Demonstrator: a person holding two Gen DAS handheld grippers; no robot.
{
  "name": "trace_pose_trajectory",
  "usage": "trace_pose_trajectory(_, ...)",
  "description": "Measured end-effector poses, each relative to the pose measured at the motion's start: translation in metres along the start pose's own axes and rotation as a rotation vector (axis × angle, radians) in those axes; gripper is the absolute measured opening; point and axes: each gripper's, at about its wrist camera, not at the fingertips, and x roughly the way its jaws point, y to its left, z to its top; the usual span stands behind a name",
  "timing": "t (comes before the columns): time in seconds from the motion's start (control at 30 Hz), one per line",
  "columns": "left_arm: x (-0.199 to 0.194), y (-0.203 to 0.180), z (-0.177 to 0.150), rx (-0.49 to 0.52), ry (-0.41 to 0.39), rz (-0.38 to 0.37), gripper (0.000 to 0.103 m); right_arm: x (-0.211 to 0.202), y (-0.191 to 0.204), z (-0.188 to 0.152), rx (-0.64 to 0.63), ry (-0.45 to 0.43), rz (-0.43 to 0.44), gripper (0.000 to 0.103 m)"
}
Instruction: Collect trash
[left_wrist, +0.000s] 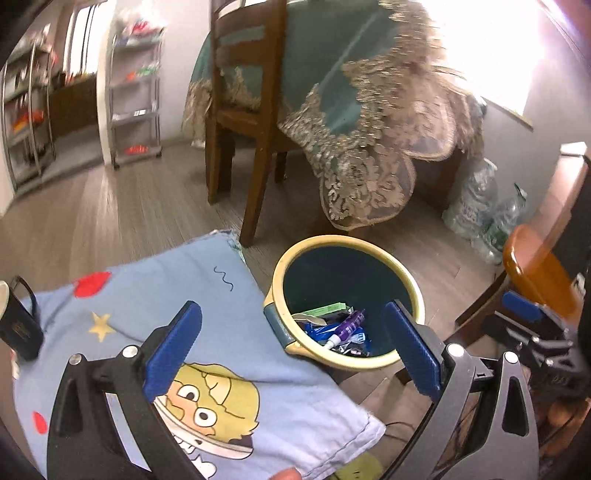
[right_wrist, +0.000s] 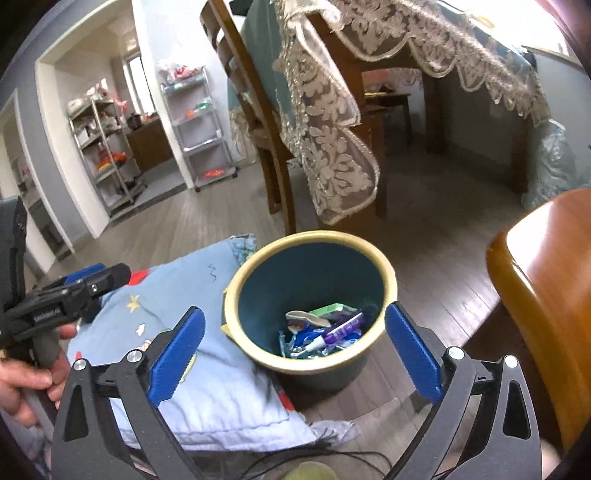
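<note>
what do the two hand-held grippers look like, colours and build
Each hand-held gripper, left and right, has two ribbed blue rectangular pads on black and grey linkage arms joined by round silver bolts. Seen from the right camera, the left one has a black body with small white lettering.

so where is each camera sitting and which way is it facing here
Left wrist: on the left claw, looking forward and down over a blue cartoon blanket at the trash bin; own open blue fingers show, the right claw at the right edge.
Right wrist: on the right claw, looking down into the trash bin; own open fingers show, plus the left claw and a hand at the left.
Shared: bin, blanket, wooden chair, lace tablecloth.
</note>
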Motion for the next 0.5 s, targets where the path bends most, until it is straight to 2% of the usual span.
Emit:
trace_pose_trajectory(0.1,-0.013,-0.010,-0.009,0.039,-0.021,0.000,0.097,-0.012,0.000,-0.008,0.002,-0.018,-0.016,0.098)
trace_pose_trajectory(0.27,-0.033,-0.014,-0.029,0.031,-0.035,0.009,0.097,-0.026,0.001,-0.019,0.001,-0.034,-0.027,0.098)
trace_pose_trajectory(0.5,-0.043,-0.017,-0.035,0.026,-0.052,0.025,0.097,-0.032,0.007,-0.025,-0.032,-0.054,-0.038,0.098)
